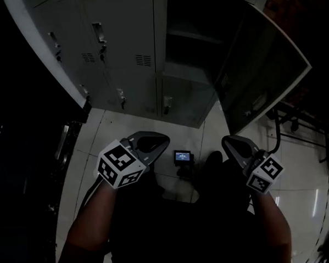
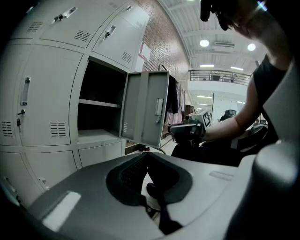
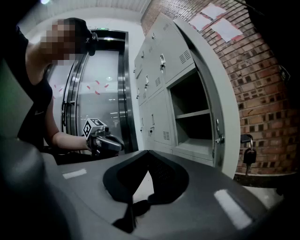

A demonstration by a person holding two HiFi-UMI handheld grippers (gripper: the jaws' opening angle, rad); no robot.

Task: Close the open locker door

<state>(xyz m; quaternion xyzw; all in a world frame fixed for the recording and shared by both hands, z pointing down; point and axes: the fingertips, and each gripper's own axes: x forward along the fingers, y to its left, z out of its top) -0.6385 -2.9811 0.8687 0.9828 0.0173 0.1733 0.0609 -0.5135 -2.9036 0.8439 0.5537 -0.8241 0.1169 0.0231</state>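
The door (image 1: 263,68) stands wide open, swung out to the right of its locker (image 1: 188,41), whose dark inside and shelf are bare to view. The right gripper view shows the door edge-on, with keys (image 3: 249,155) hanging from its latch side. The doors around it are all shut.

Neither gripper touches the door. The left gripper (image 1: 158,140) and the right gripper (image 1: 231,141) are both held low over the tiled floor (image 1: 125,124), well short of the lockers. Each has its jaws drawn together at the tips, with nothing between them.

As I judge it, the closing has not begun. What is left is the whole job: reach up to the door, most likely with the right gripper, which is nearer, push it round to the frame, and press it home.
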